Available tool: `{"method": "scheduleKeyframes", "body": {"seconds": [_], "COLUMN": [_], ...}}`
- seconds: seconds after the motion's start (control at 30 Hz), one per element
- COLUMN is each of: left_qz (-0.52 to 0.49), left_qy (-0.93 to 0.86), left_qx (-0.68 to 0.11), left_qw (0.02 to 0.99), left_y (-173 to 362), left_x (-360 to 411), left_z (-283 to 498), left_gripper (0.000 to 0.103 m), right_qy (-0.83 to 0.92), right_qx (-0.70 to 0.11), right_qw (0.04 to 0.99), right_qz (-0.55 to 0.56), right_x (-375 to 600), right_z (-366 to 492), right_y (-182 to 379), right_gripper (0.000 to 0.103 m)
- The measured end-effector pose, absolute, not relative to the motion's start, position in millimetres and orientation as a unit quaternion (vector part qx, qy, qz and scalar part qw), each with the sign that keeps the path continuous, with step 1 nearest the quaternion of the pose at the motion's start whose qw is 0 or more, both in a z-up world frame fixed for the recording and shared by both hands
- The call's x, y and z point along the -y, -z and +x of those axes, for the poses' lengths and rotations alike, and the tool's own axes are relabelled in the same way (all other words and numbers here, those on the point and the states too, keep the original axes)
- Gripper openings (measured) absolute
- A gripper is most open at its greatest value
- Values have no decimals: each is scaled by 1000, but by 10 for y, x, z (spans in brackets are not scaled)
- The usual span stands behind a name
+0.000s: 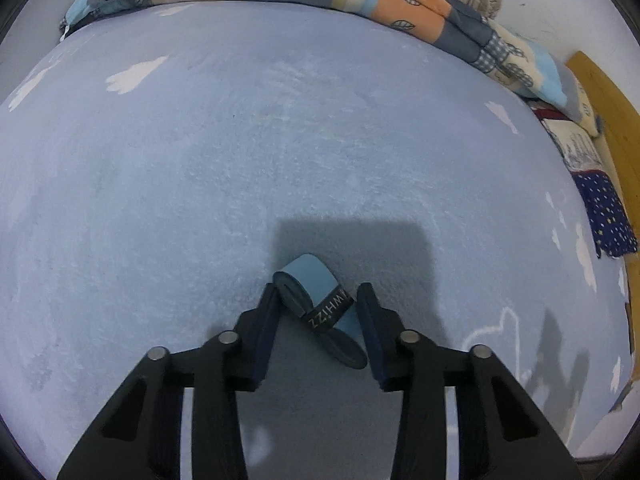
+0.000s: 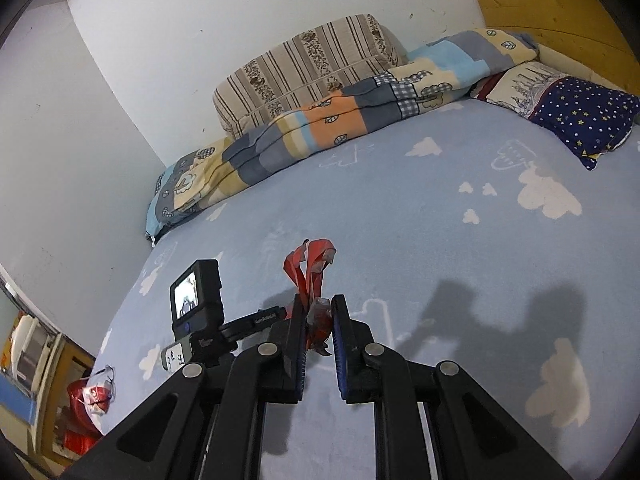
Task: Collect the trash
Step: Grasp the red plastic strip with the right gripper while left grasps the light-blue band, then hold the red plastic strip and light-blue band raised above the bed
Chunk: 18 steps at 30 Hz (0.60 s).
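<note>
Domestic bedroom. Bed covered with a pale blue fleece sheet (image 2: 400, 216) printed with white clouds, filling most of both views. Folded patchwork quilt (image 2: 320, 128) in blue, orange and cream laid along the far edge against a plain white wall (image 2: 160, 40). Striped, flower-patterned cushion (image 2: 308, 68) propped behind the quilt. Navy star-print pillow (image 2: 580, 120) set at the head end, beside a yellow wooden headboard (image 2: 560, 16). Household furniture and red bags partly visible past the bed's left edge in the right wrist view, too distorted to identify further.
</note>
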<state>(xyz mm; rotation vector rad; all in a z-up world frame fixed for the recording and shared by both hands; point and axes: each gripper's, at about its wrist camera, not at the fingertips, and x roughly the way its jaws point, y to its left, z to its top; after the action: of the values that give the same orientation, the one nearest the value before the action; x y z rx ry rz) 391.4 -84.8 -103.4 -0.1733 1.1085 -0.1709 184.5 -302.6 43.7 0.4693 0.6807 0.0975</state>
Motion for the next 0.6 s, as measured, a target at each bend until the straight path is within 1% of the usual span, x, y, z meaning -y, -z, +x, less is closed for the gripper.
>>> {"method": "scheduleKeyframes", "body": {"seconds": [0.07,0.2,0.3,0.47,0.6], "left_qz": [-84,-90,-74,-81,-64], "left_qy": [93,119,122,127,138], "left_qx": [-519,-508,-496,-514,-505], "left_qw": [845,848,857,845,849], "left_y": [971,774,640,636,506], "left_x": [784,677,646,586,603], "left_z": [3841,3664,3503,3331,3168], "left_gripper": [24,15,15,14,14], "right_qy": [-46,-39,-33,-30,-24], "right_qx": [-330,-329,-327,-318,-312], "right_qw": [914,915,918,917,918], "right_qz": [231,230,220,238,245], "right_x": [3029,3023,2982,3006,3056], "right_z": [1791,1649,1503,1278,1151], "right_y": [-428,-410,-397,-369,-354], "right_gripper": [12,12,12,12,12]}}
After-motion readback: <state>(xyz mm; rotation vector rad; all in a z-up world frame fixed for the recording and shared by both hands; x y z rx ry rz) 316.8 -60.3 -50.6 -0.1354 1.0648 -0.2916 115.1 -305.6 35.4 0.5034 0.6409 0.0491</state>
